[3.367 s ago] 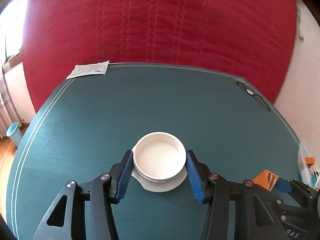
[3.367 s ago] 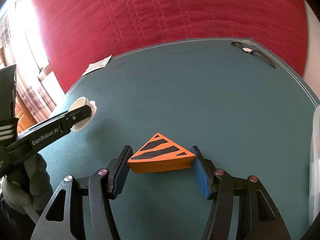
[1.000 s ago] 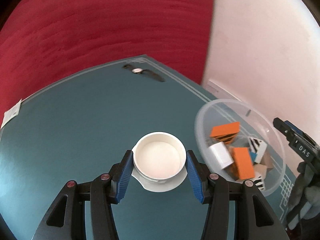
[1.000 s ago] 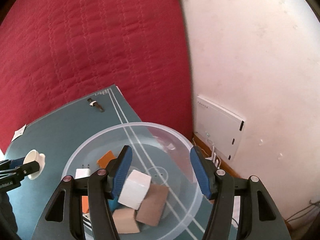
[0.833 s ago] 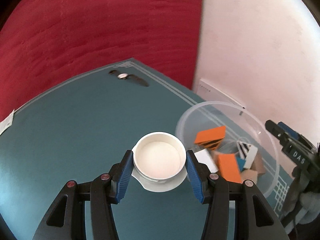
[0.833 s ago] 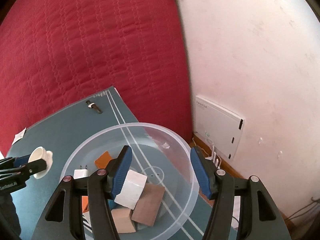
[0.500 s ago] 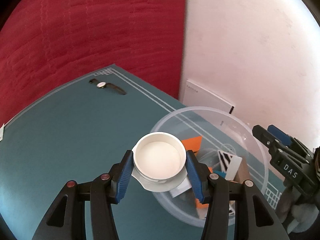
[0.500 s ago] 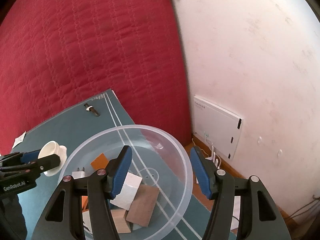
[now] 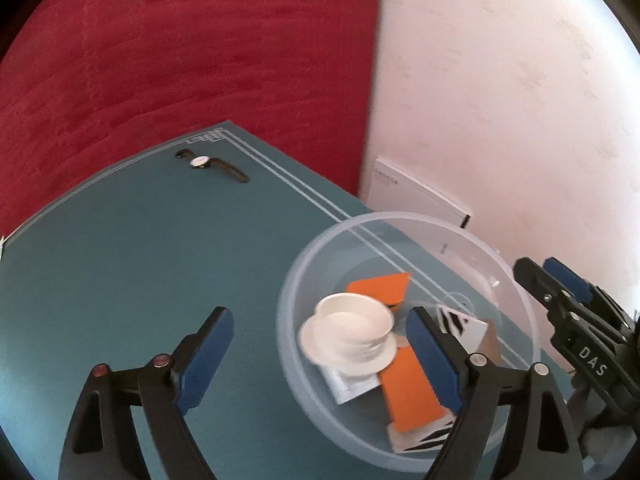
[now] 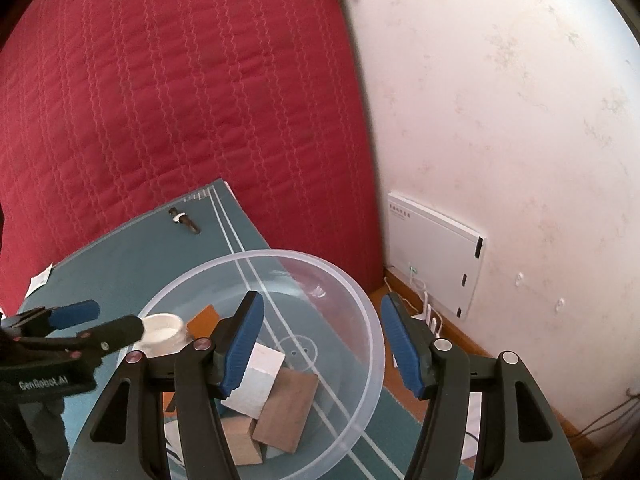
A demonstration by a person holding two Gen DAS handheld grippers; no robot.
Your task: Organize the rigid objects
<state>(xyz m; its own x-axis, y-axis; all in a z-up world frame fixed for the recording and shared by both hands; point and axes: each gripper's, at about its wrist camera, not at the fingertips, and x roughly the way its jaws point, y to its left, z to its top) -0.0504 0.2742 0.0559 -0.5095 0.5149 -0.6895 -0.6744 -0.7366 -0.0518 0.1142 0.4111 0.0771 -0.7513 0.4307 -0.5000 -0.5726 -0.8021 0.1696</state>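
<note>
The left gripper (image 9: 320,360) is opening, its blue pads clear of the white cup (image 9: 352,336), which sits over the blocks in the clear bowl (image 9: 288,344); half a second ago the pads clamped it. The right gripper (image 10: 320,344) hovers above the bowl, jaws apart and empty, screening a white block (image 10: 260,380). Beyond, a wristwatch (image 9: 208,163) lies on the teal table (image 9: 140,260) before a red quilt (image 9: 180,60).

Red quilted hanging (image 10: 180,100), pale wall (image 10: 500,120), teal tabletop (image 9: 140,260), white wall box (image 10: 434,248)
</note>
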